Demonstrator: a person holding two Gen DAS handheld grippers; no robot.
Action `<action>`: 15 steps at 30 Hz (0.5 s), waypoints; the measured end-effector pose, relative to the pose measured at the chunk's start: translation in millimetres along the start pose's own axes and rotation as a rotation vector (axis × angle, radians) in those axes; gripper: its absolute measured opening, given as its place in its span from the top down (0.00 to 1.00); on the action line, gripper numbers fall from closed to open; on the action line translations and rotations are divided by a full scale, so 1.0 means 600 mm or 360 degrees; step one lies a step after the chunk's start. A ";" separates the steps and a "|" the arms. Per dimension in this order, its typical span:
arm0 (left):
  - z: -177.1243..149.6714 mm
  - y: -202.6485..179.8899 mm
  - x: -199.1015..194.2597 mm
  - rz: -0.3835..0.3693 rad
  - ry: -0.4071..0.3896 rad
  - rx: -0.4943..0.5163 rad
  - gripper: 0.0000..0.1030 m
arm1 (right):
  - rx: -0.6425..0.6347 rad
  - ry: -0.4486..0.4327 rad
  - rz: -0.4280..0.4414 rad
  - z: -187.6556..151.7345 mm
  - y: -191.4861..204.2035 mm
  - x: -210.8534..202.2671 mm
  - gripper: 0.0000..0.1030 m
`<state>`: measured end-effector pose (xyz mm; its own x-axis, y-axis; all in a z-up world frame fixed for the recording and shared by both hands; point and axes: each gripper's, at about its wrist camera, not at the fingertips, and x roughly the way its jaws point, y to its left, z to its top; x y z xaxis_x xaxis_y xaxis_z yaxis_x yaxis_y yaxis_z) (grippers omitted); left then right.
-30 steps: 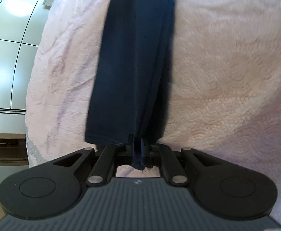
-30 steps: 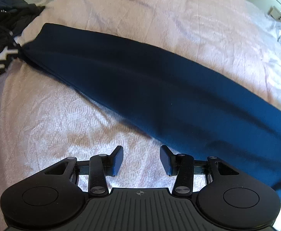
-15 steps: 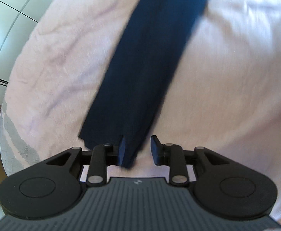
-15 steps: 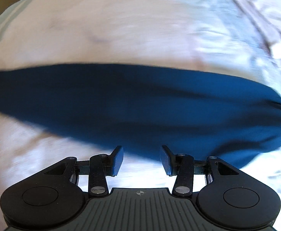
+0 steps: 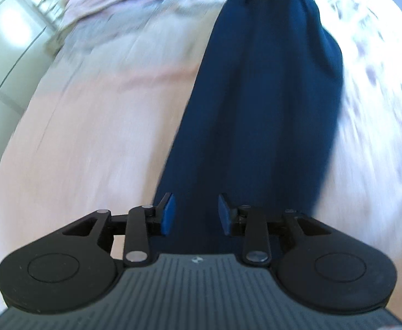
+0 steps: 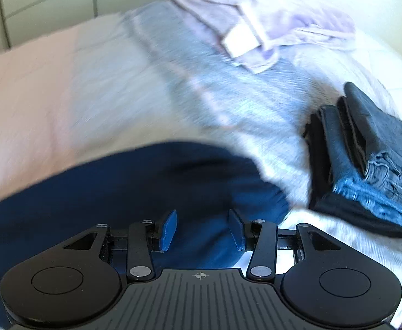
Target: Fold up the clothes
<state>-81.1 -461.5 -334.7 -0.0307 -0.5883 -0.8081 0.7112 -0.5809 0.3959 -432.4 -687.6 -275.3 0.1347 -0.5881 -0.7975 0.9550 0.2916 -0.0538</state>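
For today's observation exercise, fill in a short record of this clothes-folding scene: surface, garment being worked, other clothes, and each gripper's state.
surface: pale pink bedspread
garment being worked: navy garment, folded into a long strip lying on the bedspread
other clothes: folded jeans to the right; lilac garment farther back
left gripper: open, blue fingers on either side of the strip's near end, not gripping
right gripper: open, over the strip's other end
image quality: both views motion-blurred
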 end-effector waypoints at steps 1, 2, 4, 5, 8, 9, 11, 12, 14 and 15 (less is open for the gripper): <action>0.030 -0.002 0.018 -0.0007 -0.0033 0.0019 0.70 | 0.0016 -0.0006 0.0048 0.011 -0.016 0.011 0.56; 0.055 -0.002 0.034 -0.0019 -0.0060 0.0036 0.69 | 0.0023 -0.0038 0.0073 0.021 -0.026 0.017 0.55; 0.100 -0.006 0.065 -0.0045 -0.0093 0.0085 0.66 | -0.0023 -0.0100 0.0090 0.040 -0.030 0.028 0.55; 0.114 -0.009 0.082 -0.0054 -0.0096 0.0114 0.66 | -0.0040 -0.0091 0.0114 0.047 -0.030 0.042 0.55; 0.139 -0.022 0.134 -0.0103 -0.0029 0.0188 0.64 | -0.0077 0.0048 0.0152 0.059 -0.023 0.105 0.55; 0.140 -0.027 0.141 -0.0117 -0.0006 0.0197 0.64 | -0.0087 0.0089 0.0171 0.060 -0.021 0.126 0.55; 0.142 -0.032 0.152 -0.0134 0.0023 0.0210 0.65 | -0.0135 0.0098 0.0284 0.055 -0.022 0.147 0.55; 0.142 -0.033 0.153 -0.0136 0.0028 0.0212 0.65 | -0.0158 0.0104 0.0301 0.056 -0.020 0.148 0.55; 0.142 -0.026 0.149 -0.0143 0.0038 0.0203 0.65 | -0.0143 0.0064 0.0342 0.055 -0.026 0.126 0.55; 0.142 -0.021 0.140 -0.0151 0.0033 0.0188 0.65 | -0.0117 0.0028 0.0361 0.055 -0.030 0.109 0.55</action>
<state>-152.5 -551.6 -370.6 -0.0785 -0.5164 -0.8527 0.6180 -0.6964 0.3649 -432.2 -756.3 -306.5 0.3385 -0.4882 -0.8044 0.8790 0.4693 0.0851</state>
